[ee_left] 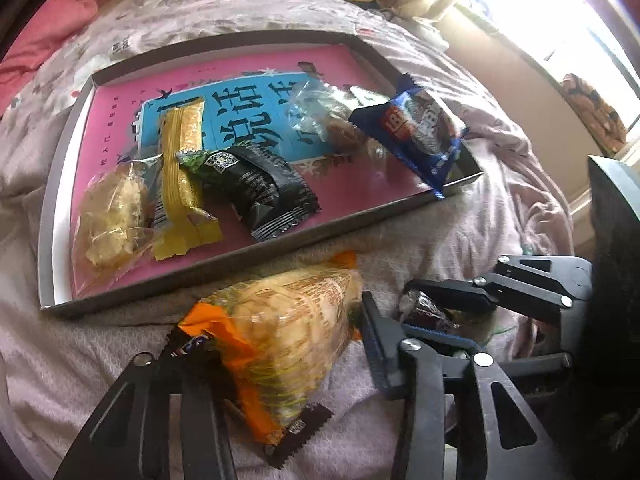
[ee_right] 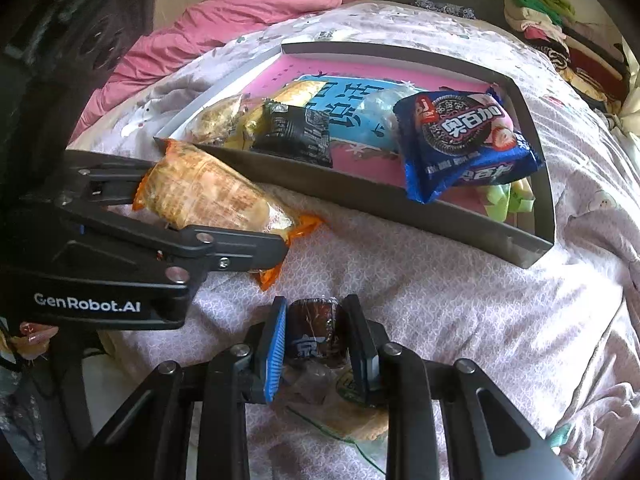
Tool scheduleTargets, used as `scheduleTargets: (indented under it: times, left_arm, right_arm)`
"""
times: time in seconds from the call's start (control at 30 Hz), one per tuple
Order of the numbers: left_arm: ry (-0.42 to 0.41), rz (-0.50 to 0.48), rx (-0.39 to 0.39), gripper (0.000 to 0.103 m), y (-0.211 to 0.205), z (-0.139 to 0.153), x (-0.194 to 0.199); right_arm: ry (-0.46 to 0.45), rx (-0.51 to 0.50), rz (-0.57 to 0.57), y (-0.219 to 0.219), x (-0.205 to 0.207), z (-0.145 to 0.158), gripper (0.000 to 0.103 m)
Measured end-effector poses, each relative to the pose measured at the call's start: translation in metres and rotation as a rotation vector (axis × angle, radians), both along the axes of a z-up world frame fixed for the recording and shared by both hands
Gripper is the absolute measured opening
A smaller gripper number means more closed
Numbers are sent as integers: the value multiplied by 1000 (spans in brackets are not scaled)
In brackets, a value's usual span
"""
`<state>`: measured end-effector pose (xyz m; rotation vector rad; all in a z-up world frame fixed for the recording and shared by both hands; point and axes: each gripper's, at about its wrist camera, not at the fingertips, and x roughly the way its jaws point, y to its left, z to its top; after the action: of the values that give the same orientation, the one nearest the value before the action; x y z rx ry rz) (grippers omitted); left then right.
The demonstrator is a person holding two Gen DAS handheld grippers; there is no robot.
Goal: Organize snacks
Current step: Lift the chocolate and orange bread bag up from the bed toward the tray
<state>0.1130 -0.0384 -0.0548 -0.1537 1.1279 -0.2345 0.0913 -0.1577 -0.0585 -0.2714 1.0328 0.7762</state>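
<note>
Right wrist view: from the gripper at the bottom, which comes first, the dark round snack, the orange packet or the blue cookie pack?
1. Dark round snack, between the right gripper's fingers.
2. Orange packet, left, on the bedspread.
3. Blue cookie pack, upper right, on the tray's edge.

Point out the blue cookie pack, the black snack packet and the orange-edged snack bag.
blue cookie pack (ee_right: 460, 140): right wrist view, printed front.
black snack packet (ee_left: 260, 188): left wrist view, wrapper middle.
orange-edged snack bag (ee_left: 288, 332): left wrist view, clear middle.

orange snack pack: clear and orange wrapper, lying tilted between the left claw fingers.
dark snack: small, brown, clear-wrapped, upright between the right claw pads.
</note>
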Motion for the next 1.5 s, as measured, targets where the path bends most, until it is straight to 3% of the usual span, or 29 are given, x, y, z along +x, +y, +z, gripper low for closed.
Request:
scheduleTargets:
  times: [0.1, 0.2, 0.53, 0.97, 1.5]
  left_arm:
    - [-26, -3, -34, 28, 3, 9, -5]
    - [-51, 2, -39, 24, 7, 18, -9]
    - [-74, 75, -136, 24, 34, 33, -16]
    - [-171, 136, -114, 23, 56, 66, -24]
    - [-244, 259, -108, 24, 97, 82, -33]
  right_arm:
    - [37, 59, -25, -11, 5, 4, 28]
    - [54, 119, -49, -19, 9, 10, 28]
    - [26, 228, -74, -33, 13, 29, 28]
    - [-14, 278, -88, -35, 14, 43, 28]
    - [-73, 341, -107, -35, 18, 60, 28]
